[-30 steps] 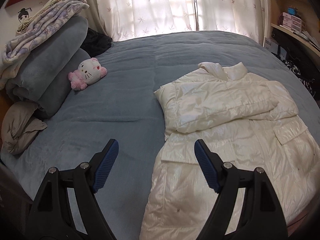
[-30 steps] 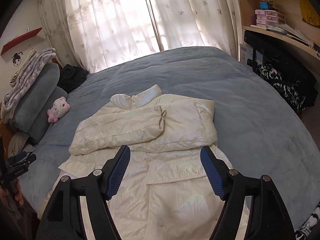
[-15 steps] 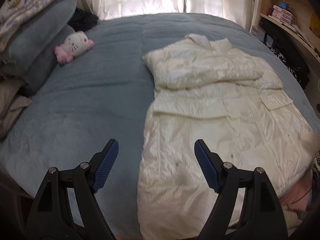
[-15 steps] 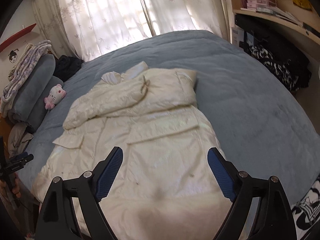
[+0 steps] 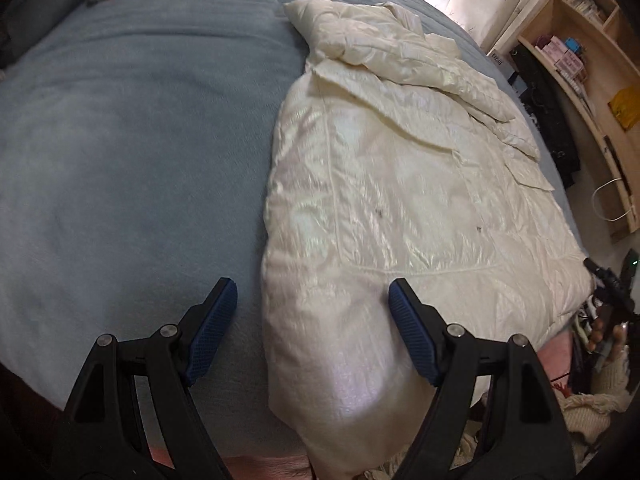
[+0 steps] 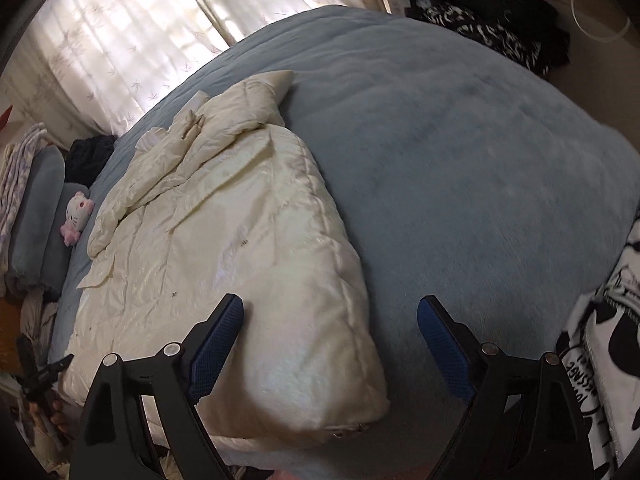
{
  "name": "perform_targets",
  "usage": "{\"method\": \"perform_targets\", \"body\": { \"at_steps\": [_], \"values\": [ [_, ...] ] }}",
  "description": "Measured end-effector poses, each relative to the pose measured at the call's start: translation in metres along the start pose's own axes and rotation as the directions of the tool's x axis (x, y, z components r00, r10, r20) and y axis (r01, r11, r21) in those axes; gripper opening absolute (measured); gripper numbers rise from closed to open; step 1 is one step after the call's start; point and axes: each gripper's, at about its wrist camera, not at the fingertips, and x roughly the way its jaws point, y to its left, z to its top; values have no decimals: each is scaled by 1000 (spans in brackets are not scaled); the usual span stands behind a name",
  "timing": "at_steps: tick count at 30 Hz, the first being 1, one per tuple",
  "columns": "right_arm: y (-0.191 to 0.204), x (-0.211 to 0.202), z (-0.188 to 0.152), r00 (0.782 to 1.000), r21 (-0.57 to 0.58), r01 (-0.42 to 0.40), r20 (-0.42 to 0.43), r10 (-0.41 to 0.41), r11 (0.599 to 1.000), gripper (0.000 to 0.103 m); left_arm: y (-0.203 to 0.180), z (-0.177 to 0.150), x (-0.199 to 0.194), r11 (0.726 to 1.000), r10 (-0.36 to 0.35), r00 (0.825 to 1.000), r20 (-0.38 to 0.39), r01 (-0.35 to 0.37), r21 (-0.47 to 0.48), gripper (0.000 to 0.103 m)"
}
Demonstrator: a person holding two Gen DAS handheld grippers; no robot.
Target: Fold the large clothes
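Left wrist view: left gripper now lower, jaws apart over puffer coat hem corner, touching nothing. Right gripper lately widened, astride opposite corner on blue bedspread. Hem blurred, partly cut off.

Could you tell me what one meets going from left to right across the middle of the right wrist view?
Folded grey bedding → pink-and-white plush cat → cream puffer coat → blue bedspread → black-and-white printed fabric.
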Motion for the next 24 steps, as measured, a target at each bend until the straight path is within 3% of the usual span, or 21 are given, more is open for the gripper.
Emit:
{"method": "perform_targets", "body": {
  "at_steps": [9, 17, 24],
  "values": [
    [8, 7, -19, 996, -1, -87, -5, 87, 996, 91, -4, -10, 10, 999, -38, 999, 36, 38, -5, 84],
    [45, 11, -36, 997, -88, -82, 0, 82, 993, 91, -11, -14, 12, 1000, -28, 998, 55, 28, 8, 85],
    [50, 7, -40, 991, -89, -133, -17, 132, 987, 91, -16, -20, 10, 999, -35, 997, 75, 34, 13, 85]
  ]
}}
